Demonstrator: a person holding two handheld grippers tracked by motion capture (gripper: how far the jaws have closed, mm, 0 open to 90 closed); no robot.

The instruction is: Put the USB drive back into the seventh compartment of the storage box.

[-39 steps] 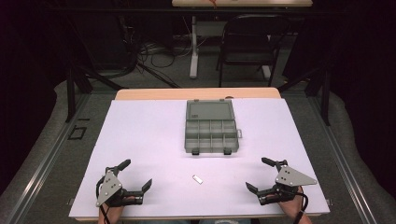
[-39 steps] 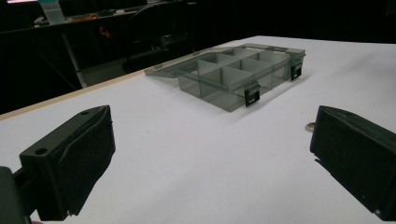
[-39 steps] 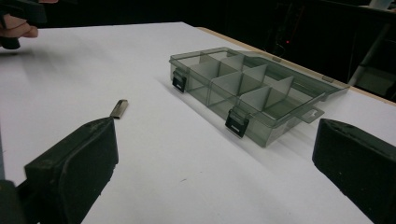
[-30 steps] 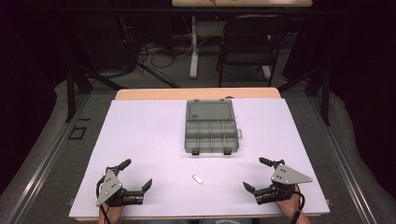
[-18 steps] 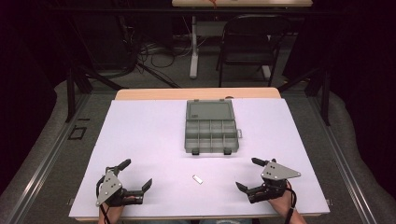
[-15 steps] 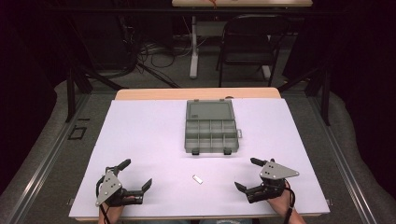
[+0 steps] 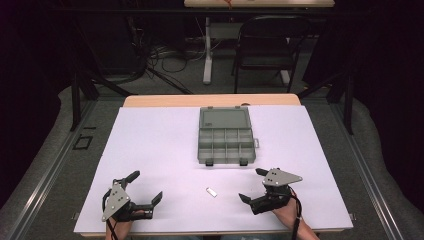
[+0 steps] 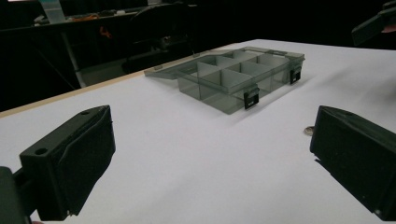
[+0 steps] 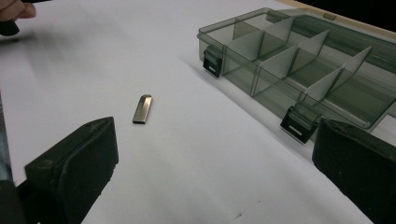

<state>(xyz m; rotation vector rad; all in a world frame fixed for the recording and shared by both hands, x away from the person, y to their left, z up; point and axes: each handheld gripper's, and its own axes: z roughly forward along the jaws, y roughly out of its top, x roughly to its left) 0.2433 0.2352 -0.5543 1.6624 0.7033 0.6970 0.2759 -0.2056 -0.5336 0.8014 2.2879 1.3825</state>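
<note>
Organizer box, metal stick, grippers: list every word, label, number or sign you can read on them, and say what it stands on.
No readable text in any view.
Organizer box: a faint mark on the open lid, too small to read.
Small metal stick: plain surface, no marking visible.
Left gripper and right gripper: grey plates and black jaws carry no lettering.

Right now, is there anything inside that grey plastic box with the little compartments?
The compartments of the open organizer box that show look empty, bare floor between the dividers. The small metal USB stick lies outside it on the white table. The divider walls hide some corners.
</note>
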